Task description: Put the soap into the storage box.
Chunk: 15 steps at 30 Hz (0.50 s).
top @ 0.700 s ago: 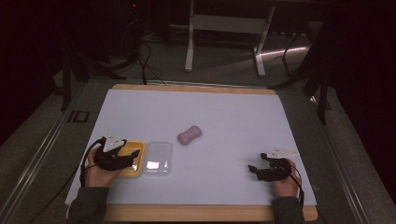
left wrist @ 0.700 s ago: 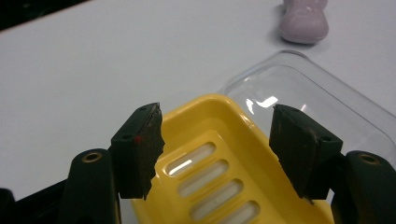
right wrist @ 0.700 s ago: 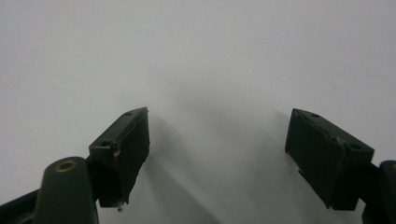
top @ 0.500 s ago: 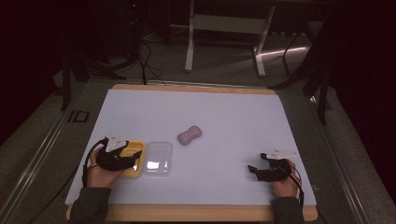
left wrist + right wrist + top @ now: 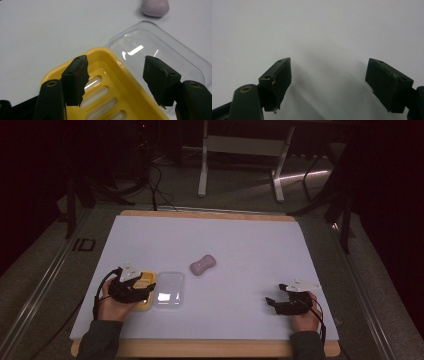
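On white table point(image 5: 250, 250), left tool point(image 5: 142, 291) jaws apart over yellow slotted soap dish point(image 5: 117, 100), clear lid point(image 5: 169, 290) touching dish's right side, pink soap point(image 5: 203, 265) just beyond, unobstructed, right tool point(image 5: 272, 302) jaws apart above bare surface, well apart.

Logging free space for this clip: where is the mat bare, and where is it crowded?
Bare: far half beyond the pink soap, and the stretch between clear lid and right gripper. Crowded: near-left, where the left gripper hangs over the yellow dish beside the lid.
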{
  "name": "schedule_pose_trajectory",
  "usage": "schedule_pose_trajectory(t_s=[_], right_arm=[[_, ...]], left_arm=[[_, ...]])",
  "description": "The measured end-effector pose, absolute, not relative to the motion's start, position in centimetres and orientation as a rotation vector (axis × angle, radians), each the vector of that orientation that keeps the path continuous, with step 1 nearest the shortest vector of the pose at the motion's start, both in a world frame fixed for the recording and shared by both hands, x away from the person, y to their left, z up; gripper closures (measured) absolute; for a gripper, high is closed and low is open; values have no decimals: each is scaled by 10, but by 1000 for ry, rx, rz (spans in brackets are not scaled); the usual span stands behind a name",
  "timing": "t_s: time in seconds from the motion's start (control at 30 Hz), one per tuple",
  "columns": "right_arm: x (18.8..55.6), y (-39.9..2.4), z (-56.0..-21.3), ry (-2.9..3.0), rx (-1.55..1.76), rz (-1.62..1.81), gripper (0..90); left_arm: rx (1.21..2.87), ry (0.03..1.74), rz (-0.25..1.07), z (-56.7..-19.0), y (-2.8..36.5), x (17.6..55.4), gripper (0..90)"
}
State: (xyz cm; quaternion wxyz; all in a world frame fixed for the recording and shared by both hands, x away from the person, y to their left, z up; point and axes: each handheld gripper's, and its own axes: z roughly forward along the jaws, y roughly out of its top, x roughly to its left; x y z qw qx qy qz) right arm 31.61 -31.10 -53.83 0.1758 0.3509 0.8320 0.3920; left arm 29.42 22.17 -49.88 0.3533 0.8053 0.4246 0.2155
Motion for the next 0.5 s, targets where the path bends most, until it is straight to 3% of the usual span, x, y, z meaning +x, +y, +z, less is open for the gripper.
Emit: schedule_pose_trajectory(t_s=[0.5], right_arm=[[315,-311,-538,2349,991,1111,209]], left_arm=[[2107,1081,515,-499,210,295,369]])
